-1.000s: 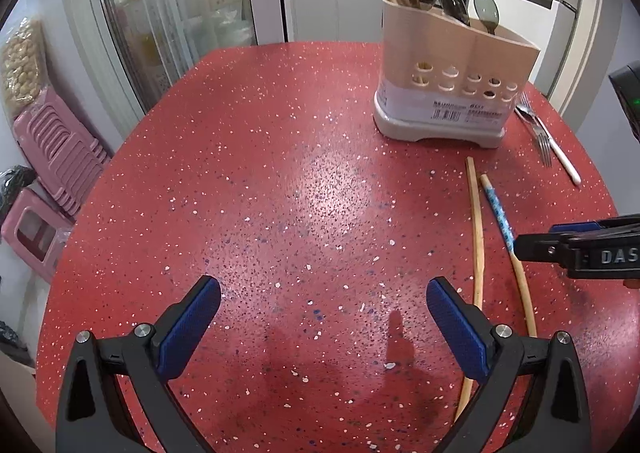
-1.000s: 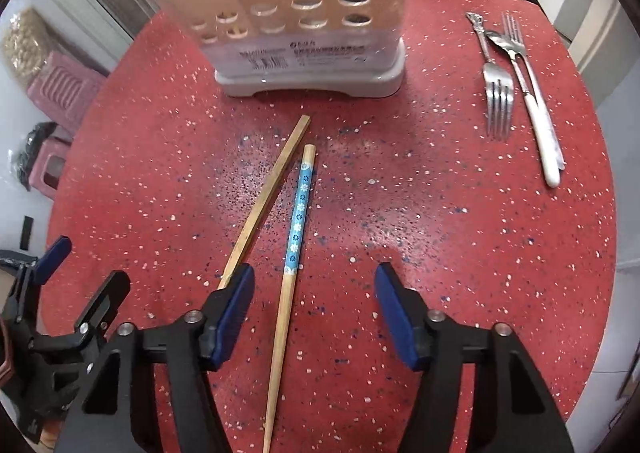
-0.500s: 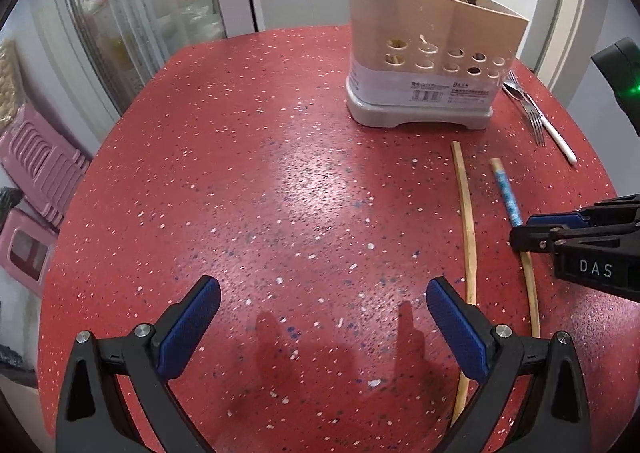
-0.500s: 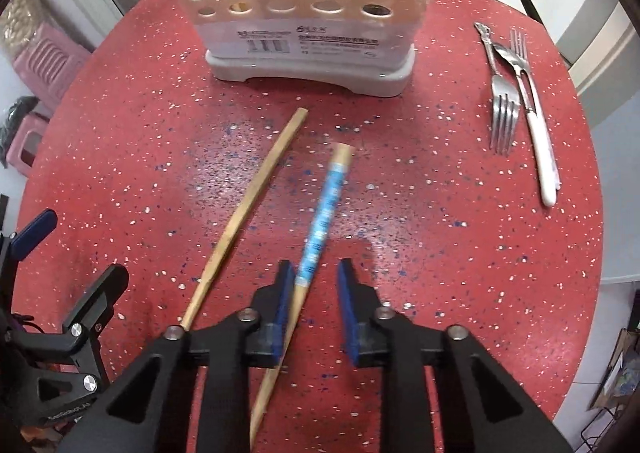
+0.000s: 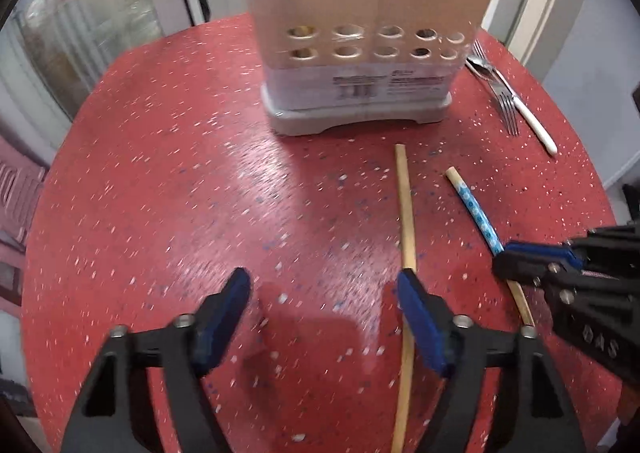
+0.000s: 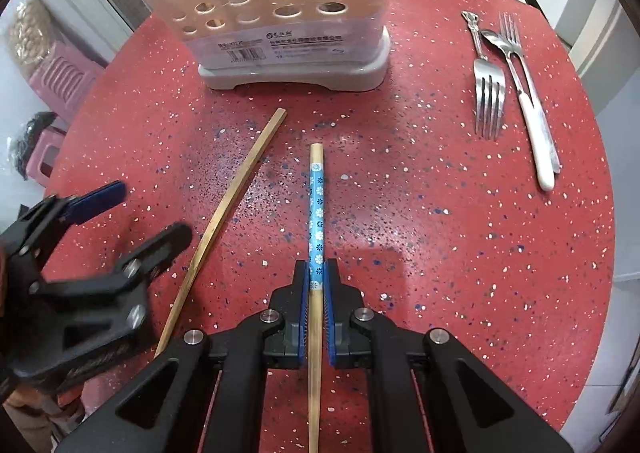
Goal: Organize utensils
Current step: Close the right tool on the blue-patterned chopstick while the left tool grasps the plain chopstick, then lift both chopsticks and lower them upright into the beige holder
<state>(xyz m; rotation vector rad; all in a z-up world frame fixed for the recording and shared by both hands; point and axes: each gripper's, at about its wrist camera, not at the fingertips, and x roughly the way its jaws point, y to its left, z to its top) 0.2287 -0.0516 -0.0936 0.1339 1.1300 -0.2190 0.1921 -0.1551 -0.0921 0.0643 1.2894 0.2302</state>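
A plain wooden chopstick point(image 5: 406, 213) point(image 6: 236, 189) and a chopstick with a blue flowered band point(image 5: 476, 209) point(image 6: 317, 205) lie on the red speckled table point(image 5: 160, 173) in front of a beige utensil holder point(image 5: 360, 53) point(image 6: 280, 13). My right gripper point(image 6: 316, 269) point(image 5: 532, 261) is shut on the blue chopstick, pads pressing both sides. My left gripper point(image 5: 322, 285) point(image 6: 136, 219) hovers low beside it. Its jaws are closing with only bare table between them. The plain chopstick passes under its right finger.
Two forks point(image 6: 488, 93), a spoon point(image 6: 500, 41) and a white-handled utensil point(image 6: 536, 133) lie at the table's right side. The holder has spoons and chopsticks standing in it. Pink stools point(image 6: 64, 77) stand on the floor beyond the left edge.
My right gripper has shut on the blue chopstick, which swung straight between the fingers. My left gripper moved toward the holder and the plain chopstick, and its jaws narrowed a little.
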